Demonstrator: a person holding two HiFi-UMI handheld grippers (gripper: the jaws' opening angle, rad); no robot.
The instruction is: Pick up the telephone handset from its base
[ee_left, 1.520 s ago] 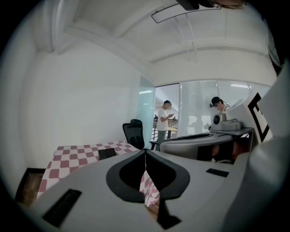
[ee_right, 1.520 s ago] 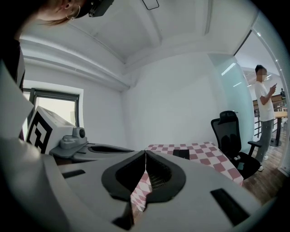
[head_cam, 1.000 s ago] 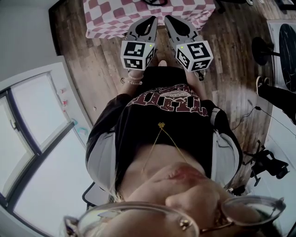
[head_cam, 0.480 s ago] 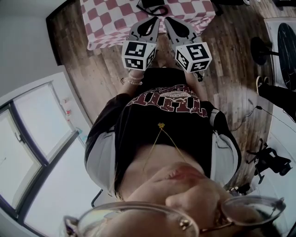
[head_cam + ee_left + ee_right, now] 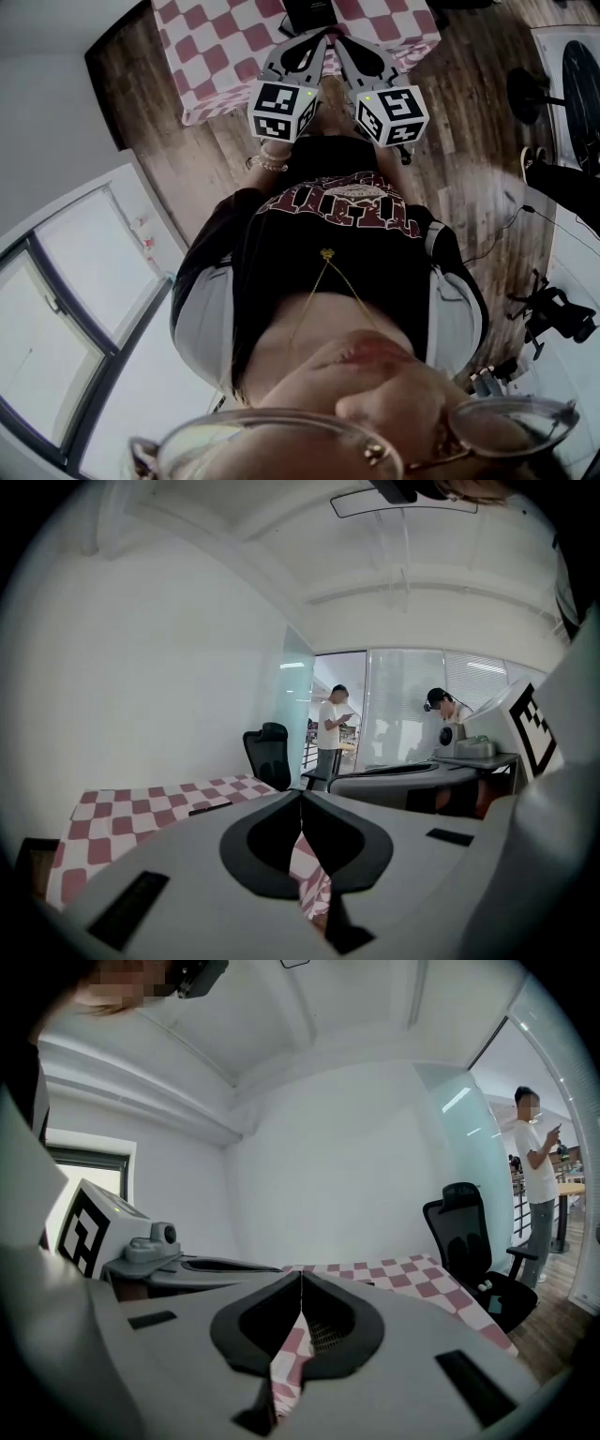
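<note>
Shirt print (image 5: 339, 200) illegible, left hand-held gripper (image 5: 321, 37), right hand-held gripper (image 5: 340, 39) closed

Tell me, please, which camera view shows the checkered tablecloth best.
The head view is best. It looks down on the checkered tablecloth from above and shows its near edge and left corner. The left gripper view and the right gripper view each catch only a low, slanting strip of it.
</note>
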